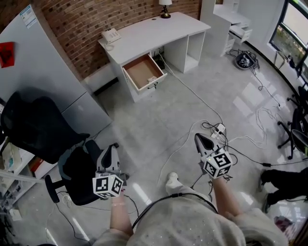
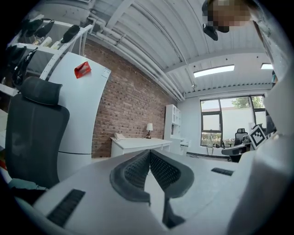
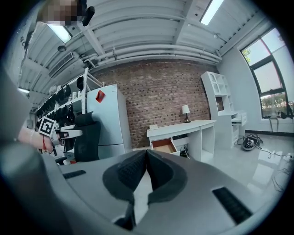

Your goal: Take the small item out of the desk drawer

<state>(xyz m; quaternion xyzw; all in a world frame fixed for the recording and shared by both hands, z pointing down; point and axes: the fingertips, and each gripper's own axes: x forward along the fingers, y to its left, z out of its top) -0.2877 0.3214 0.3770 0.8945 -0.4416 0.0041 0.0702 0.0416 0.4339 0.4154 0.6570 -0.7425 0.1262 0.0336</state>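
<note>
The white desk (image 1: 154, 31) stands far ahead against the brick wall, and its drawer (image 1: 143, 72) is pulled open, showing a brown inside. I cannot make out any small item in it from here. My left gripper (image 1: 112, 147) hangs low at the left, beside the black chair, shut and holding nothing. At the right my right gripper (image 1: 198, 138) is over the floor, also shut and holding nothing. The right gripper view looks past the closed right gripper (image 3: 147, 154) to the open drawer (image 3: 164, 145). Past the closed left gripper (image 2: 149, 154), the left gripper view shows the desk (image 2: 138, 144) far off.
A black office chair (image 1: 43, 129) stands at the left by a grey cabinet (image 1: 38, 62). Cables and a power strip (image 1: 219, 130) lie on the floor ahead of my right gripper. A phone (image 1: 111, 35) and a lamp (image 1: 165, 8) sit on the desk. White shelving (image 1: 231, 19) is at the far right.
</note>
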